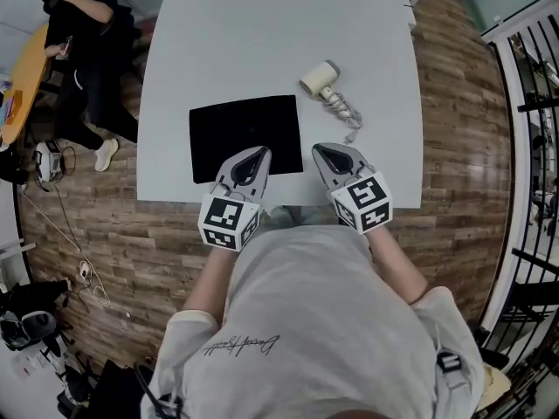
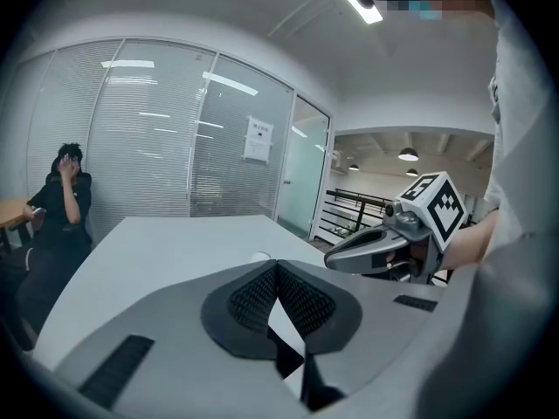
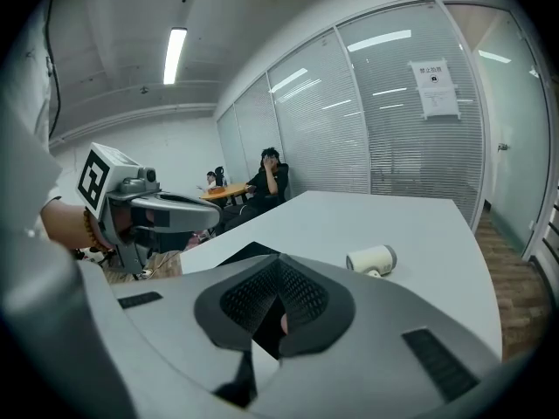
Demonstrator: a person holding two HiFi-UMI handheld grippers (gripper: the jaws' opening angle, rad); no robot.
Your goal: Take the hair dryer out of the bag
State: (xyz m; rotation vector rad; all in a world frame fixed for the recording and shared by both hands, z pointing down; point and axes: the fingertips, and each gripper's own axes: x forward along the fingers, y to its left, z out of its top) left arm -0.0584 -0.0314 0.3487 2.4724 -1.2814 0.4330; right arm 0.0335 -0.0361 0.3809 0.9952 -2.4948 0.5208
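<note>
Left gripper (image 1: 258, 154) hovers over the near edge of the white table (image 1: 262, 33), its tip above the near right corner of the black bag (image 1: 244, 135). Its own view shows the two ribbed pads (image 2: 253, 297) pressed together at the tip with nothing between them. Right gripper (image 1: 322, 150) hangs just beside it, a little to the right and clear of the bag; its jaws are likewise closed on each other and empty. Each gripper carries its marker cube near the person's hand.

The bag lies flat on the tabletop as a dark rectangle, near the person's edge. Its opening cannot be made out from any view, and no bulge shows in it.

The hair dryer (image 1: 320, 78) is outside the bag. The cream-coloured dryer lies on its side on the bare table, beyond the bag's far right corner and apart from it. Its pale cord (image 1: 347, 113) trails from it toward the right gripper, ending short of it.

Off the table's far left side, a person in dark clothes (image 1: 83, 24) sits by an orange desk (image 1: 22, 77).
</note>
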